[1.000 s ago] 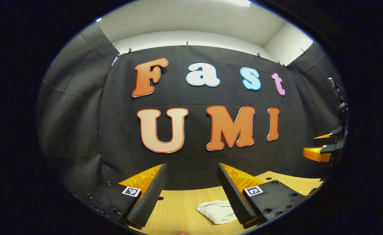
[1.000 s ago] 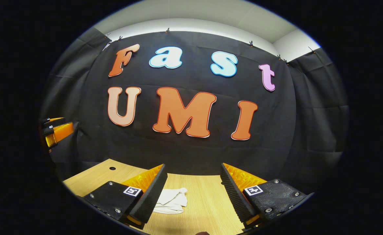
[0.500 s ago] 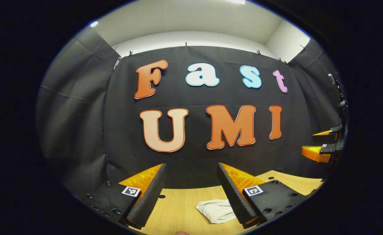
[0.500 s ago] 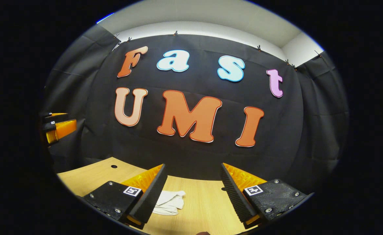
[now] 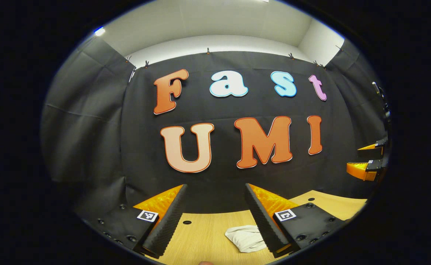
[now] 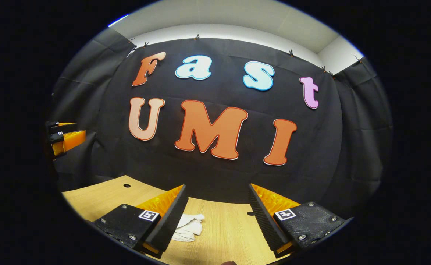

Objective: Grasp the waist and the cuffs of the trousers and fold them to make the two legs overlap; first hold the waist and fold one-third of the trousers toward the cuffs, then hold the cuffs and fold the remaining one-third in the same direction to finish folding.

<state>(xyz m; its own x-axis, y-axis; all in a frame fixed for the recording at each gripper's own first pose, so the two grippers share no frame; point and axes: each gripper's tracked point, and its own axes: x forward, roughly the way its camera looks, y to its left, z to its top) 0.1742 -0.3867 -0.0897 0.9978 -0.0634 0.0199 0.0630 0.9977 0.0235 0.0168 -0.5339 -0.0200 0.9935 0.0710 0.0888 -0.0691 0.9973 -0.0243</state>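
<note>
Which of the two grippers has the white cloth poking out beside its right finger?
The left gripper: the cloth sits by its right finger. At the right gripper, it lies by the left finger.

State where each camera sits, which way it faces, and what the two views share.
Left gripper view: rides the left claw, faces the booth's black cloth wall across the wooden table; its own open fingers show below, the other claw at right.
Right gripper view: rides the right claw, faces the same wall; its own open fingers show below, the other claw at left.
Shared: wall, table and white trousers.
</note>
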